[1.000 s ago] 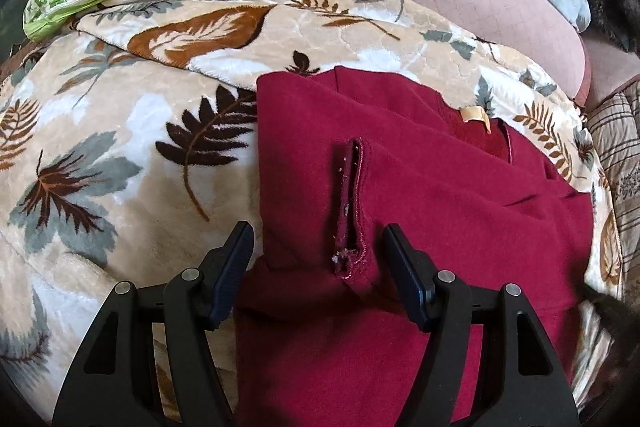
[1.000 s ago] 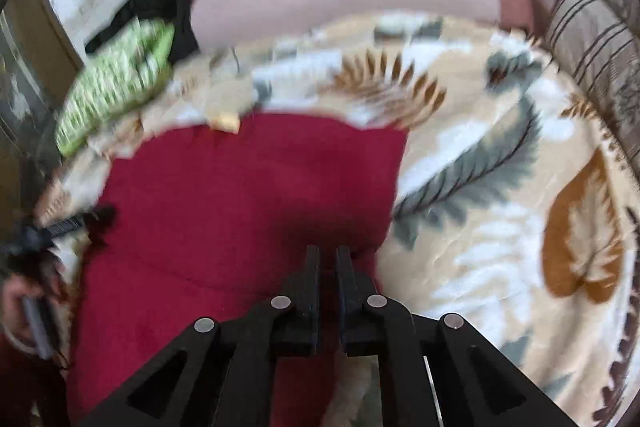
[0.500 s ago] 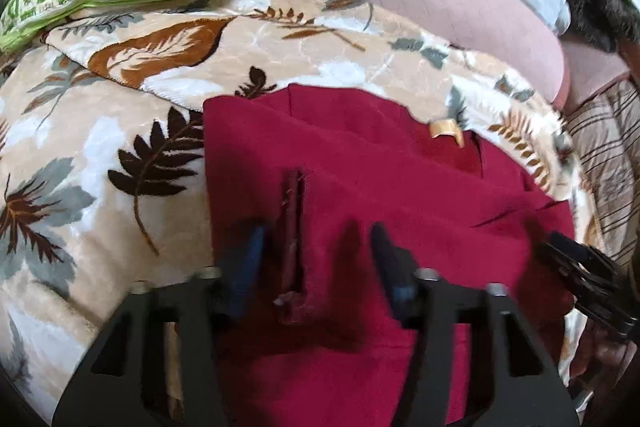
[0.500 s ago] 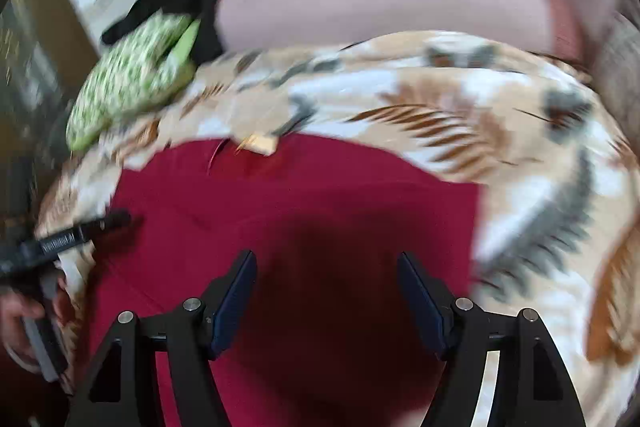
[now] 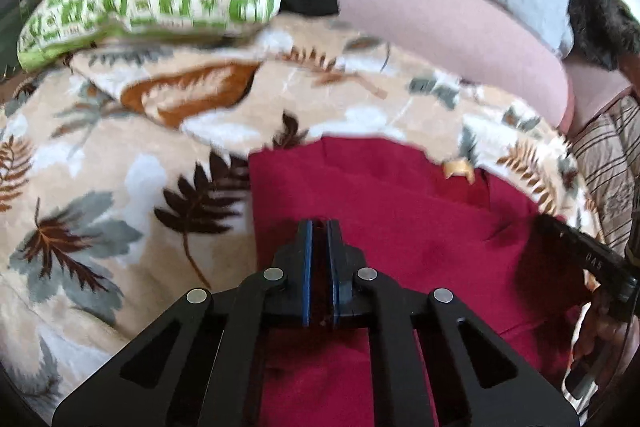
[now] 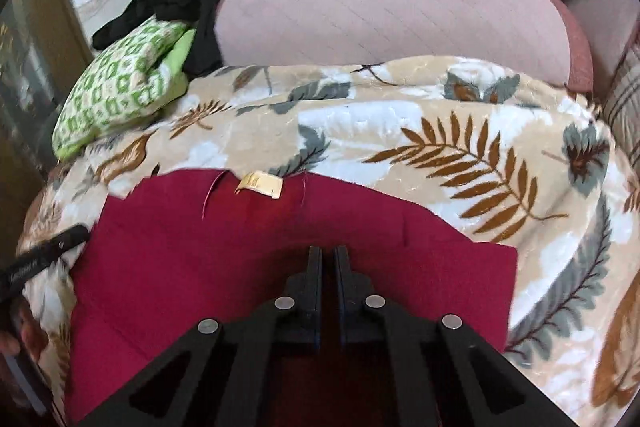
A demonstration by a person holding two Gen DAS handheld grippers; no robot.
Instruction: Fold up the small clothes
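The dark red fleece garment [image 5: 400, 227] is lying flat on the beige plush blanket with leaf print [image 5: 120, 187], with its small tan label [image 6: 260, 183] at the far edge, toward the pink quilted cushion [image 6: 380, 15].

The left tool [image 5: 319, 227] is closing its jaws on the near part of the garment, with red cloth showing between the blue pads [image 5: 306, 275]. The right tool [image 6: 328, 253] is also sitting with its jaws nearly together over the near edge of the garment; red cloth seems to be between them, but the pinch itself is hidden in shadow.

To do this fold well, I think both tools should be lifting together at the same height and carrying the near edge toward the label, so the cloth is not twisting. The green and white checked pillow [image 6: 124, 87] is lying well apart, beyond the garment's left corner.
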